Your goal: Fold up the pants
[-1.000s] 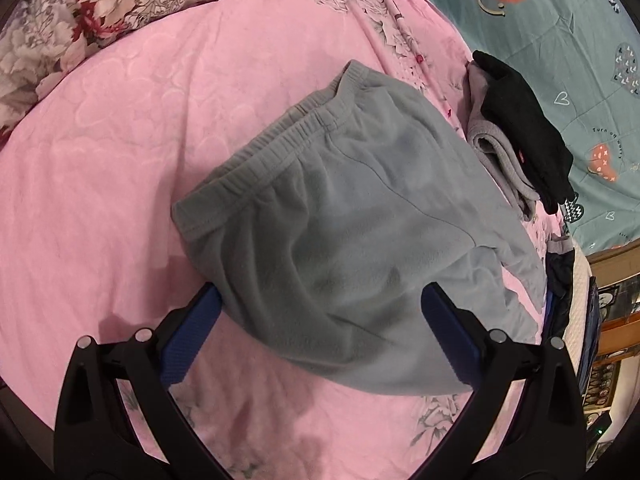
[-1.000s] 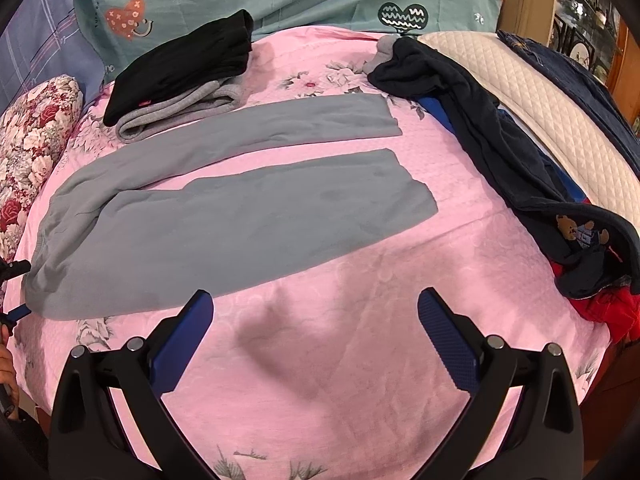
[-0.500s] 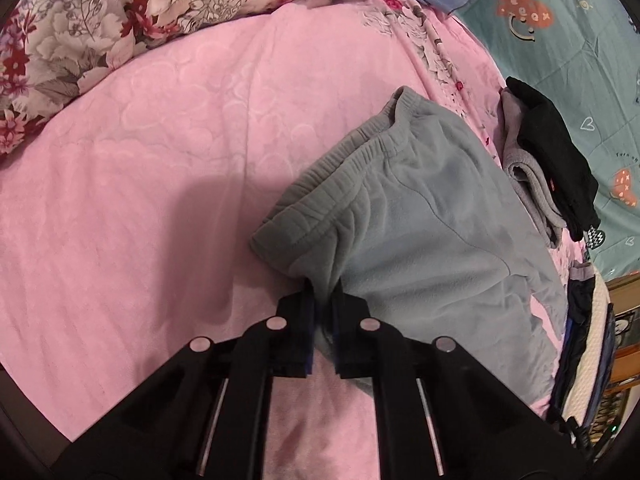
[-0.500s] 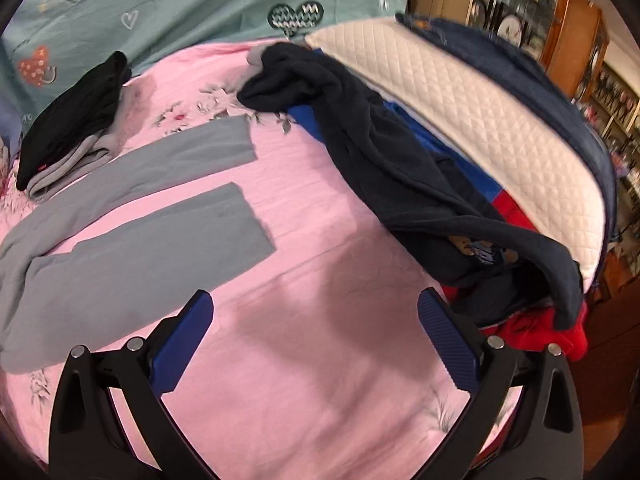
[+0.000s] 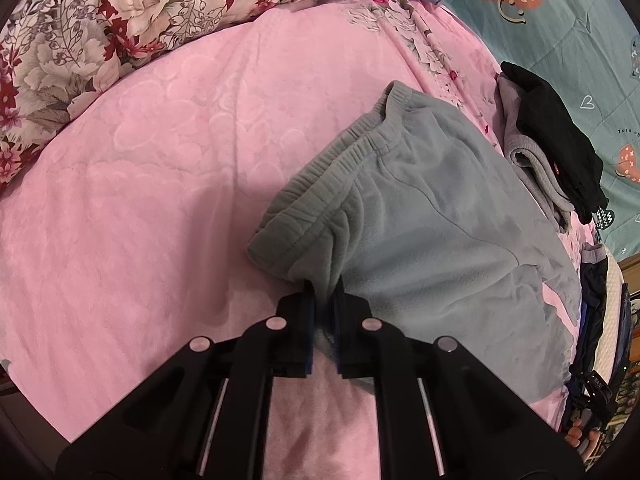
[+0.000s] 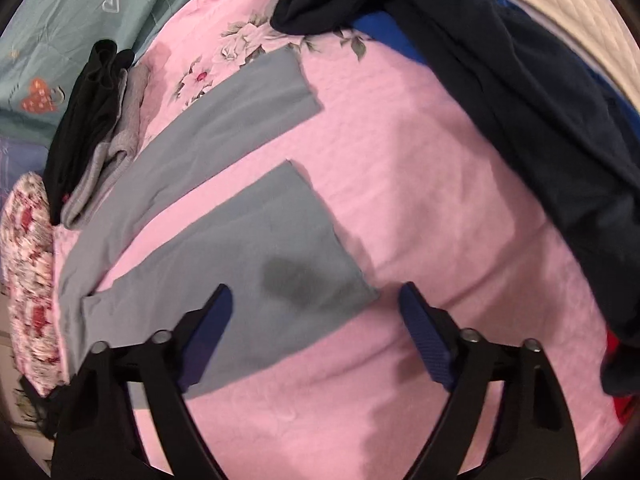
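Grey fleece pants (image 5: 432,216) lie spread on the pink bedspread (image 5: 160,184). In the left wrist view their elastic waistband (image 5: 340,152) faces me. My left gripper (image 5: 323,292) is shut on the near corner of the pants at the waistband side. In the right wrist view the two legs of the pants (image 6: 240,248) lie flat and apart, hems pointing right. My right gripper (image 6: 316,312) is open, hovering just above the hem end of the near leg, holding nothing.
A folded black and grey stack (image 5: 552,140) lies past the pants, also in the right wrist view (image 6: 92,128). Dark navy clothes (image 6: 520,92) are heaped at right. A floral pillow (image 5: 120,12) sits at left. A teal quilt (image 5: 580,40) lies behind.
My left gripper shut on the pants' waist corner and holds it. My right gripper swung from the clothes heap down over the near leg's hem, staying open.
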Available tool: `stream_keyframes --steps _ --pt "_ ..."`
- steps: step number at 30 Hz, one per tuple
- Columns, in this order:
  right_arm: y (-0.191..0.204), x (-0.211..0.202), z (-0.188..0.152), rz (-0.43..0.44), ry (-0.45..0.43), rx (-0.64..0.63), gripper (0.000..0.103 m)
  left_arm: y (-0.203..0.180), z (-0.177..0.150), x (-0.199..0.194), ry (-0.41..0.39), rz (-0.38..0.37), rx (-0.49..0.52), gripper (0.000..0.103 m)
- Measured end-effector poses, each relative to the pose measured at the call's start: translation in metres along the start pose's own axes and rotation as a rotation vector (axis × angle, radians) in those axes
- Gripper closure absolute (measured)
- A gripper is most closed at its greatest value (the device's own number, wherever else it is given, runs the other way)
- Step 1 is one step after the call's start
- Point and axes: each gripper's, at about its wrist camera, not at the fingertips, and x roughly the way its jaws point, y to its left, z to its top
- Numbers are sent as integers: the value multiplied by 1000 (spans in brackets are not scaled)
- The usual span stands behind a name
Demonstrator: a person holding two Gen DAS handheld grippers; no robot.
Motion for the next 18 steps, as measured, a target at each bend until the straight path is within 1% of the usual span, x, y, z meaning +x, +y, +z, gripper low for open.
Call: stream_keyframes --steps 1,2,3,4,6,7,9,12,15,18 --pt "4 1 1 -27 -6 -28 48 -1 0 1 -5 6 4 94" --pt "9 2 0 -58 -12 -60 57 -2 0 1 -9 11 8 94" --pt "13 3 1 -82 -16 -86 82 -4 0 1 -14 21 13 94" --pt "14 4 0 -84 -15 -99 98 -6 1 2 -18 30 19 94" --pt "5 3 -1 -38 -8 -62 98 -9 0 1 -23 45 26 95" --pt "1 1 -2 -39 -14 -40 98 -10 -1 0 -25 50 27 96" --pt "-5 -10 -4 -38 -52 -14 98 -12 -4 -4 -30 55 40 97" --pt "-11 -35 -8 -11 -107 3 99 -15 -14 -13 -46 51 62 97" --pt "-14 -55 -19 -5 -122 -17 99 -12 -23 -25 -51 36 68 97" --pt "-20 -69 -33 -1 -122 -18 99 -2 -28 -42 -58 -5 48 97"
